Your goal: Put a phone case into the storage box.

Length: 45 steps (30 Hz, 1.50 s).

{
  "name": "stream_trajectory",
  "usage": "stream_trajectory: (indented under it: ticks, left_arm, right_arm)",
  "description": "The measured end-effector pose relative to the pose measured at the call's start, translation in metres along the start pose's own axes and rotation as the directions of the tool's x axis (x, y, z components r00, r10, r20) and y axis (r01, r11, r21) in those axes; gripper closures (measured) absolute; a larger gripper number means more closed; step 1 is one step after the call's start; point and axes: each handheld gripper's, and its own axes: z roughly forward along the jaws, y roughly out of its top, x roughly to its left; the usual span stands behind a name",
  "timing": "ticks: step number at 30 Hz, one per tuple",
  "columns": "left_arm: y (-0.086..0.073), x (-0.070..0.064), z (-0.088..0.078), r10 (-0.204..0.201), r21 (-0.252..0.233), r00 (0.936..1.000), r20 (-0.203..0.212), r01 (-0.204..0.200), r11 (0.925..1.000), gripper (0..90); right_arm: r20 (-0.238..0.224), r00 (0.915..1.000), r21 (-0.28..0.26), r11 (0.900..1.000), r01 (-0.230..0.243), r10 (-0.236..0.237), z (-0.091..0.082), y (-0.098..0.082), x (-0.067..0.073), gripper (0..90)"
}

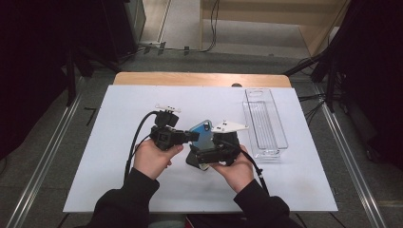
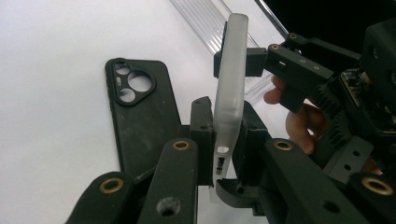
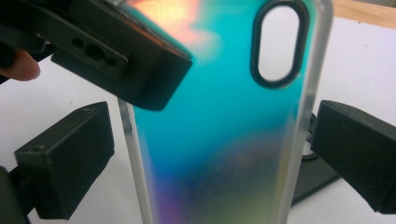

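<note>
White sheet over the table, clear tray (image 1: 264, 124) near its right edge, and mid-table the iridescent blue phone case (image 1: 201, 134) is up off the sheet, above a black case (image 2: 140, 122) lying flat. Left gripper (image 2: 223, 154) is clamped across the blue case's thin frosted edge; right gripper (image 1: 216, 154) straddles it, jaws apart, not pressing. Looks light, bendy, slick-backed imo, so grip the rim near a corner, not the glossy back.

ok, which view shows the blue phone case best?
Right gripper view: the blue phone case fills the frame, showing its iridescent back, oval camera cutout and frosted edges. The left gripper view shows it edge-on, clamped in the left gripper. The high view shows a small blue patch between the hands.
</note>
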Motion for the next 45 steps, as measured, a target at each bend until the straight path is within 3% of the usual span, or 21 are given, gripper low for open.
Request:
stream_trajectory:
  ticks: [1,4,11,13,15,22,26,31,34,38,41,45]
  left_arm:
    - [0.0,0.0,0.001,0.002,0.002,1.0,0.002,-0.002,1.0,81.0]
    - [0.0,-0.002,0.0,0.002,-0.005,1.0,0.003,-0.002,1.0,81.0]
    - [0.001,-0.003,-0.003,0.018,0.0,0.9998,0.009,-0.018,0.9998,80.8]
    - [0.001,-0.005,-0.004,0.027,-0.018,0.9996,0.009,-0.027,0.9995,80.0]
    - [0.002,-0.006,-0.006,0.029,-0.034,0.9993,0.024,-0.028,0.999,64.9]
    - [0.006,-0.005,-0.017,0.028,-0.045,0.999,0.036,-0.027,0.9986,50.3]
    - [0.007,-0.005,-0.022,0.058,-0.025,0.9973,0.044,-0.057,0.9981,43.5]
    - [0.005,-0.002,-0.03,0.14,-0.033,0.9866,0.084,-0.138,0.9899,37.6]
    - [0.003,0.001,-0.033,0.195,-0.042,0.974,0.116,-0.191,0.9806,34.4]
    - [0.002,0.006,-0.034,0.196,-0.03,0.9699,0.144,-0.194,0.9805,34.4]
    - [-0.003,0.011,-0.032,0.238,-0.038,0.9576,0.162,-0.235,0.9712,31.7]
    - [-0.014,0.017,-0.028,0.28,-0.031,0.9475,0.155,-0.278,0.96,31.8]
  right_arm:
    - [0.003,1.0,0.0,1.0,-0.002,0.002,0.0,0.0,0.0,0.0]
    - [-0.003,1.0,-0.011,1.0,0.0,0.0,-0.002,0.0,-0.001,12.0]
    - [-0.022,0.9996,-0.016,1.0,0.017,-0.017,-0.004,0.0,-0.001,14.9]
    - [-0.029,0.9994,-0.021,1.0,0.017,-0.018,-0.005,0.001,-0.002,15.0]
    - [-0.035,0.9993,-0.014,1.0,0.016,-0.017,-0.006,0.001,-0.002,15.0]
    - [-0.038,0.9992,0.006,1.0,0.015,-0.015,-0.003,-0.002,-0.008,15.1]
    - [-0.039,0.9992,0.008,1.0,0.009,-0.009,-0.004,-0.002,-0.014,15.1]
    - [-0.062,0.9979,0.017,1.0,0.02,-0.019,-0.008,-0.001,-0.024,15.0]
    - [-0.111,0.9935,0.02,0.999,0.029,-0.026,-0.01,0.0,-0.031,15.0]
    - [-0.187,0.9815,0.005,0.999,0.044,-0.042,-0.015,0.003,-0.038,15.0]
    - [-0.224,0.9735,0.002,0.999,0.05,-0.048,-0.019,0.005,-0.041,15.0]
    - [-0.26,0.9627,0.006,0.997,0.079,-0.075,-0.022,0.005,-0.045,15.0]
